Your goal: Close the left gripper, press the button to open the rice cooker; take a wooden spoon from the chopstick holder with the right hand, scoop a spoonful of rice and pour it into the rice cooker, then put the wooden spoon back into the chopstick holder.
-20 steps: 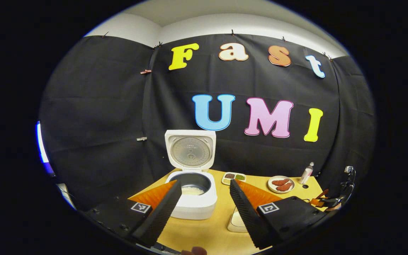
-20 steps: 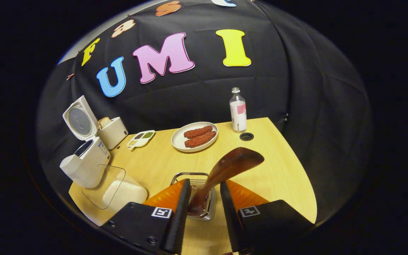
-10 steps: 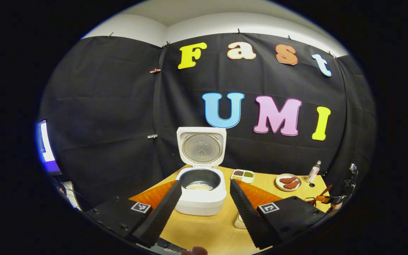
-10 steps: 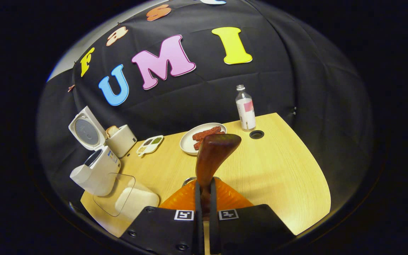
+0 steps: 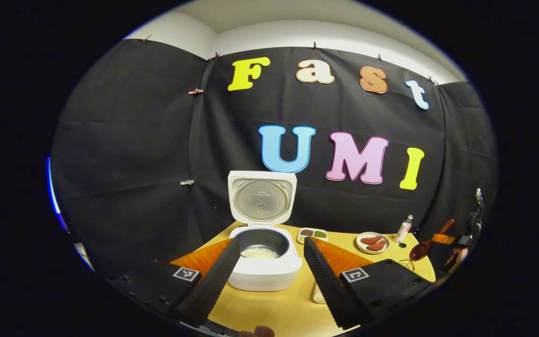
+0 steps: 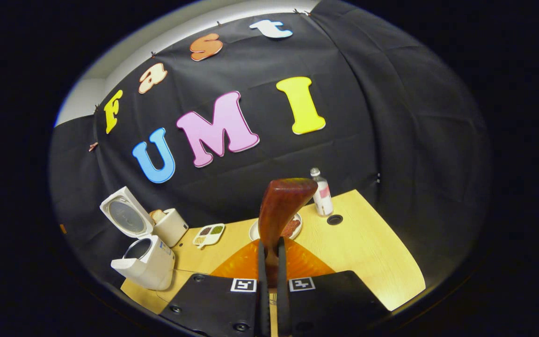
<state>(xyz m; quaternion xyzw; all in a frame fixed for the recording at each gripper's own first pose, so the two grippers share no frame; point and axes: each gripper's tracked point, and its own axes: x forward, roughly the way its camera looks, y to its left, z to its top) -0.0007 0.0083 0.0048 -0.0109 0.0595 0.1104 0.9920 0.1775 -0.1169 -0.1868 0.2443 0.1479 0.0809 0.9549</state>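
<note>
The white rice cooker [image 5: 264,274] stands with its lid [image 5: 262,200] raised, and white rice [image 5: 259,252] lies in its dark pot. My left gripper [image 5: 272,240] hangs open in front of it with nothing between its fingers. My right gripper [image 6: 269,245] is shut on the handle of the brown wooden spoon [image 6: 282,203], whose bowl points up and away, above the table. In the left gripper view the spoon [image 5: 425,247] shows at the far right, held above the wire chopstick holder [image 5: 406,265]. The cooker [image 6: 145,262] also sits at the left in the right gripper view.
On the wooden table [image 6: 367,252] stand a plate of sausages [image 5: 372,242], a small bottle [image 6: 322,195], a divided seasoning dish [image 6: 208,232] and a white toaster [image 6: 171,226] with bread behind the cooker. A white rice container [image 5: 317,294] sits right of the cooker.
My right gripper shut on the spoon's handle and has lifted it up out of the chopstick holder. The left gripper stayed open, only shifting slightly before the cooker.
</note>
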